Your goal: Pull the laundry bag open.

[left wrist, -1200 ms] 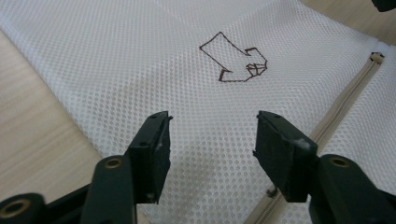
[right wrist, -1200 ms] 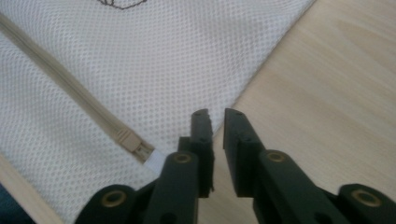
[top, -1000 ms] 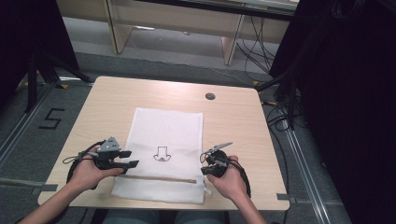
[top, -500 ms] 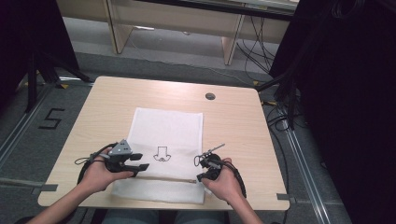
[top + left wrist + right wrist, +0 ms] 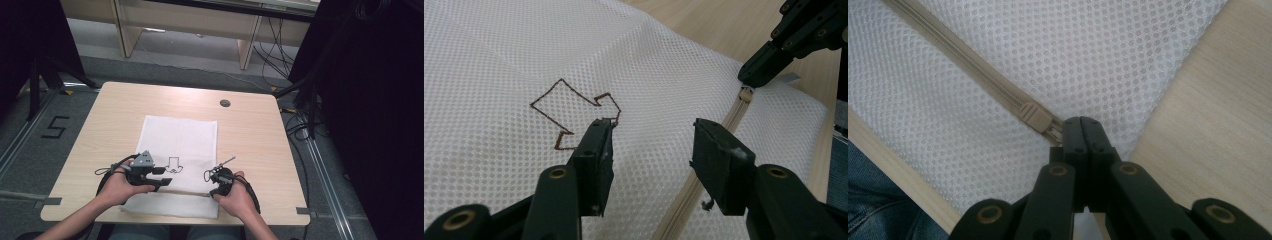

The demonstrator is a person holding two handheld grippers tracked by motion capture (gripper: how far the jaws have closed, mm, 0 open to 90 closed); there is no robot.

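Right claw (image 5: 1081, 121) at four o'clock on the table (image 5: 260, 130) is pinched shut on the zip pull (image 5: 1054, 128) at the mesh bag's (image 5: 180, 135) near right edge, while my left claw (image 5: 651, 145) at eight o'clock hangs open above the arrow (image 5: 574, 112).

White mesh zip bag (image 5: 179, 145) flat on wooden table, brown arrow outline (image 5: 574, 117), beige zipper (image 5: 968, 67) near its front edge.
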